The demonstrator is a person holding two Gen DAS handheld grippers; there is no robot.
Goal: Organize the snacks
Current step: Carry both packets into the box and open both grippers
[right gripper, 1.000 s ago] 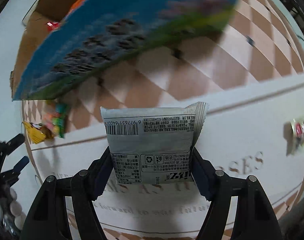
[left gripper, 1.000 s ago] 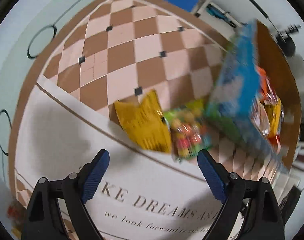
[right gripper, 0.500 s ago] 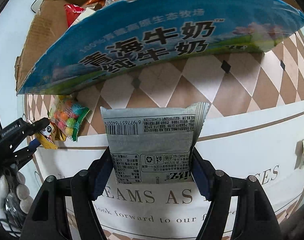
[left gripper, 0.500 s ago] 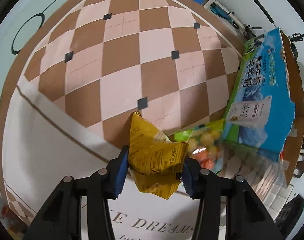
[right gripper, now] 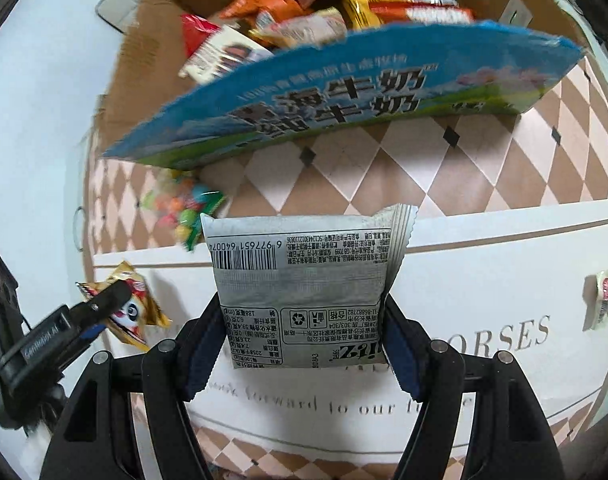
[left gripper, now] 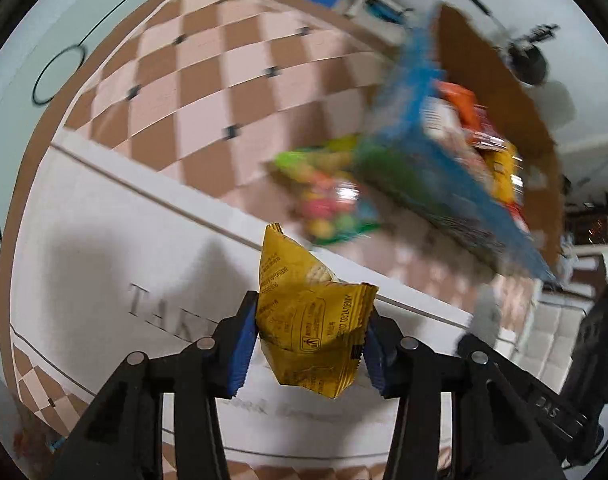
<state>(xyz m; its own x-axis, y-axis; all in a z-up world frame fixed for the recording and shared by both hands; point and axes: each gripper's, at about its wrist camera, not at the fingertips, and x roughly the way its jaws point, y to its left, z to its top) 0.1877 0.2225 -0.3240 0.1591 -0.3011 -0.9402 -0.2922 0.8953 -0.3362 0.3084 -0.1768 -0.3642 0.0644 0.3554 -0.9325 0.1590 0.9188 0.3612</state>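
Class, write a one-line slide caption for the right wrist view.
Right gripper clamps a silver barcode-printed snack packet above the white lettered mat, facing the blue cardboard box of snacks.

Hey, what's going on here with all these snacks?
A person is sorting snacks with two handheld tongs. The left tongs have just closed on a yellow snack packet. The right tongs grip a grey packet. Ahead is a cardboard box already holding snacks. A bag of colourful candies lies on the checkered mat.
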